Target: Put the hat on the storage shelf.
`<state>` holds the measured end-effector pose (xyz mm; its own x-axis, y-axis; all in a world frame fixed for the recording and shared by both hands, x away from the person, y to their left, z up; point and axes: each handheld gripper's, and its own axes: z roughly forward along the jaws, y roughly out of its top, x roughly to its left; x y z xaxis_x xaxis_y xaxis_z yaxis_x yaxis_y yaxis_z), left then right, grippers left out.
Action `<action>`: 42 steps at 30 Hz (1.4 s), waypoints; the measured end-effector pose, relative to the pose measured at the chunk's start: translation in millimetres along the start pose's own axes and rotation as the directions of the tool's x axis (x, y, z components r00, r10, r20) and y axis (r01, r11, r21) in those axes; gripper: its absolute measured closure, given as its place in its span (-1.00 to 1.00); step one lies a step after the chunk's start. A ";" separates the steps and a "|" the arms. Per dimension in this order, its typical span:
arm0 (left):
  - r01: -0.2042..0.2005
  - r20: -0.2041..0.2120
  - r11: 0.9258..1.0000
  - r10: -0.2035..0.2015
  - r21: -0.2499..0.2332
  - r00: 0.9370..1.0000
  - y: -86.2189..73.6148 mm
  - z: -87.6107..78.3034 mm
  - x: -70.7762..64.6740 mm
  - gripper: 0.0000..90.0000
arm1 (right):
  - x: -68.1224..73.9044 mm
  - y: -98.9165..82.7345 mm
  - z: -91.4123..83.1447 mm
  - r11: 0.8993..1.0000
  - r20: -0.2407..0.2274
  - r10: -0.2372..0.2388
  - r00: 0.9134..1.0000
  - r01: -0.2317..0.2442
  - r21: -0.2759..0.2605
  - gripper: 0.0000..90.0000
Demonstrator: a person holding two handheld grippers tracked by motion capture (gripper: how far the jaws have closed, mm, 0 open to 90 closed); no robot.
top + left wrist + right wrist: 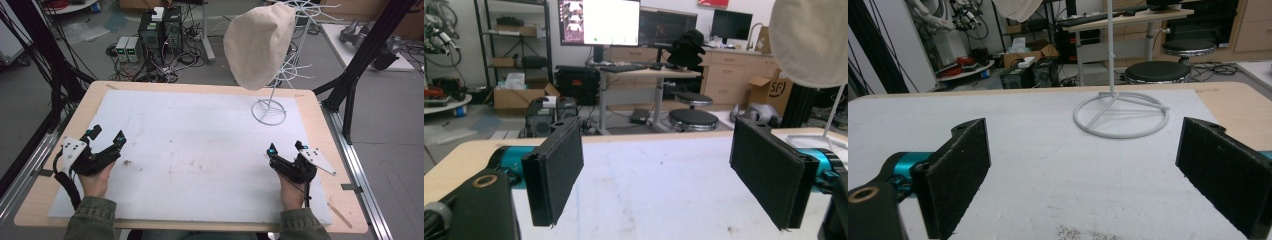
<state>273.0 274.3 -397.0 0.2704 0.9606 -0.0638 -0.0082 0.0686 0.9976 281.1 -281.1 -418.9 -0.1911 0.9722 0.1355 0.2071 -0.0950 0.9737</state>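
A beige cloth hat (258, 44) hangs on a white wire stand (269, 111) at the table's far right. The stand's ring base (1121, 118) lies ahead of my right gripper (1083, 180), and the hat (809, 40) shows at the upper right of the left gripper view. My left gripper (106, 136) rests near the table's left edge, jaws wide apart, nothing between them (669, 175). My right gripper (286, 148) rests at the right, also open and empty, a short way in front of the stand.
A white mat (190, 145) covers most of the wooden table (320, 115), with small dark specks (127, 162) near the left gripper. Black frame posts (367, 50) stand at the right and left. Computers and cables (160, 35) sit on the floor beyond.
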 end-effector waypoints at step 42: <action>0.011 -0.134 0.999 -0.005 0.044 0.991 -31.5 -56.8 28.4 -0.50 | -1.3 -0.8 -1.3 0.999 -0.015 0.038 0.999 -0.038 0.027 -0.86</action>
<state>226.2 314.8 -431.8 0.1391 0.9877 -0.0721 0.0367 0.0676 0.9970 280.0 -282.6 -419.6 -0.1971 0.9646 0.1753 0.2397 -0.1260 0.9626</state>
